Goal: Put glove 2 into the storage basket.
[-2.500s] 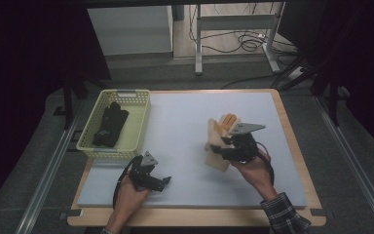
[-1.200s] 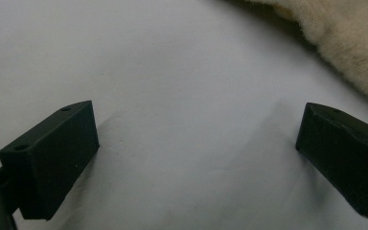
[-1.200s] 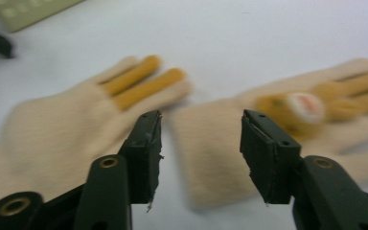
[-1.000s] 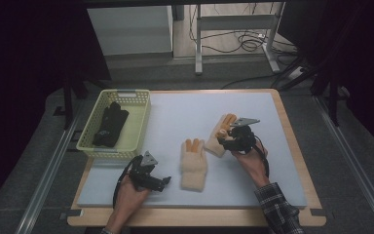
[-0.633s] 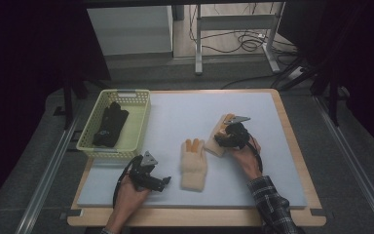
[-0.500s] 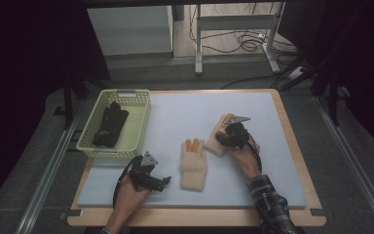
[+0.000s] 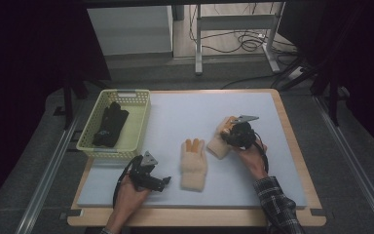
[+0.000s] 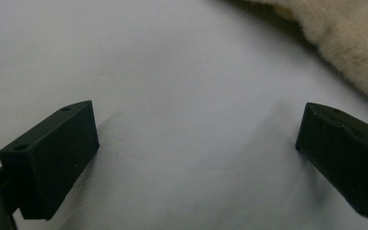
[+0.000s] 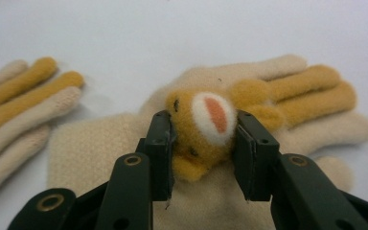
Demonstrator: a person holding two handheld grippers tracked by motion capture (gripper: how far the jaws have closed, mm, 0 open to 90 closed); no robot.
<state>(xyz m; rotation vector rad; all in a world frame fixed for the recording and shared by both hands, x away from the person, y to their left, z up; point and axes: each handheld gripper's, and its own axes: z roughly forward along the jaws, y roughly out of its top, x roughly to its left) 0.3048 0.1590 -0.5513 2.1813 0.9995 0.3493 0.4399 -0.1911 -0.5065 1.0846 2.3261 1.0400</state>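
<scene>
Right gripper view is giving us the best look: the right gripper [image 9: 203, 146] is sitting over the cream knitted glove with mustard-yellow fingertips [image 9: 278, 129], and its fingers [image 9: 159, 153] are clamping on the little mustard felt animal face [image 9: 202, 129] sewn on the back of that glove. The jaws have just been closing in, and the felt face is squashing a bit between them, so we're calling that a real pinch.

In the high view that glove [image 7: 219, 144] is lying flat on the pale blue counter [image 7: 185, 109], right of centre, with its matching cream glove [image 7: 194, 165] just beside it, apart from it. The left gripper [image 7: 163, 181] is resting low on the counter near the front edge, fingers [image 8: 52, 153] standing wide apart with nothing between them. A pale yellow plastic basket [image 7: 141, 117] at the left is holding a black glove [image 7: 108, 124].

Handling-wise, we're thinking this thing is super light, soft and floppy, not fragile at all. Grabbing the felt patch is fine for lifting, but the rest will be dangling, and the fleece might slip. A deeper bite at the cuff looks safer to us.
</scene>
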